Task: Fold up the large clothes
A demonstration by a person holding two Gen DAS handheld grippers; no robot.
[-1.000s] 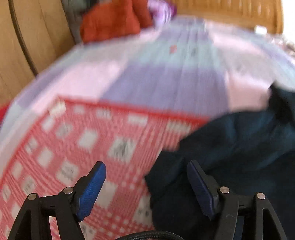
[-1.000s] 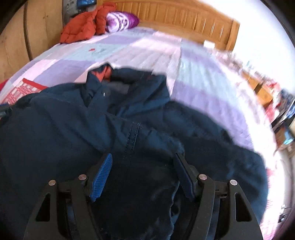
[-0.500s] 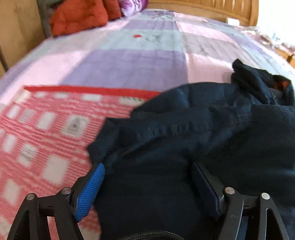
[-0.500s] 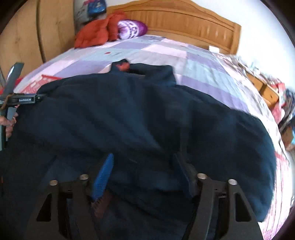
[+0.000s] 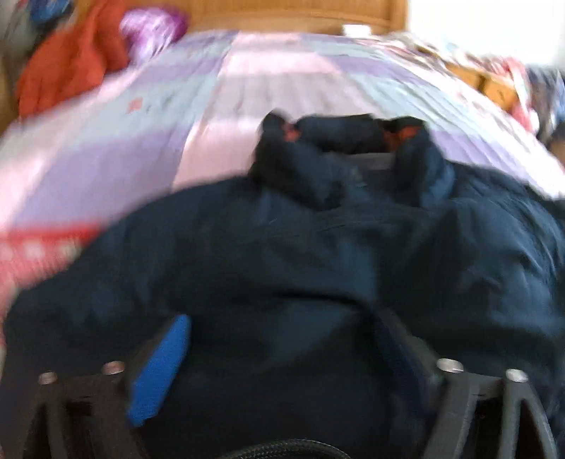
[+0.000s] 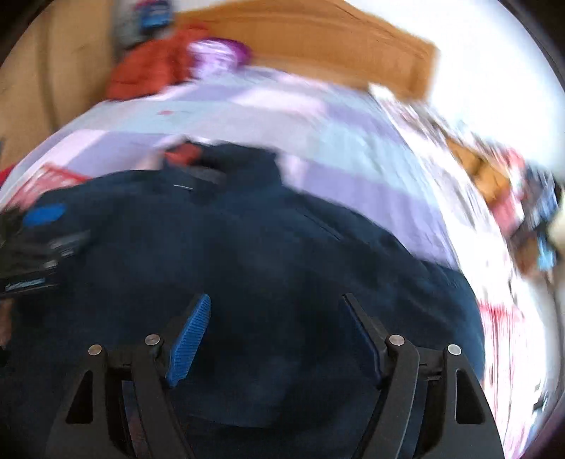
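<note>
Across the near half of the bed point(image 5: 282, 70) lies a dark navy jacket point(image 5: 317, 254), spread wide over the purple, pink and pale blue patchwork cover. Its cloth looks thick and rumpled, with soft ridges and a stitched seam running across the upper back. At the far edge the collar point(image 5: 339, 141) stands bunched up, showing orange-red lining at both ends. Both views are blurred, so finer detail cannot be made out.

The left gripper point(image 5: 282, 339) hangs over the jacket's near part with its blue-padded jaws wide and opening; navy cloth fills the space between them, but the pads do not press on it. The right gripper point(image 6: 279, 328) is likewise spread, jaws opening, over the jacket's lower cloth, nothing pinched.

A red checked cloth point(image 5: 39, 247) peeks out beside the jacket's left edge. Near the wooden headboard point(image 6: 317, 46) sit an orange-red garment point(image 5: 70, 60) and a purple pillow point(image 5: 152, 31).
</note>
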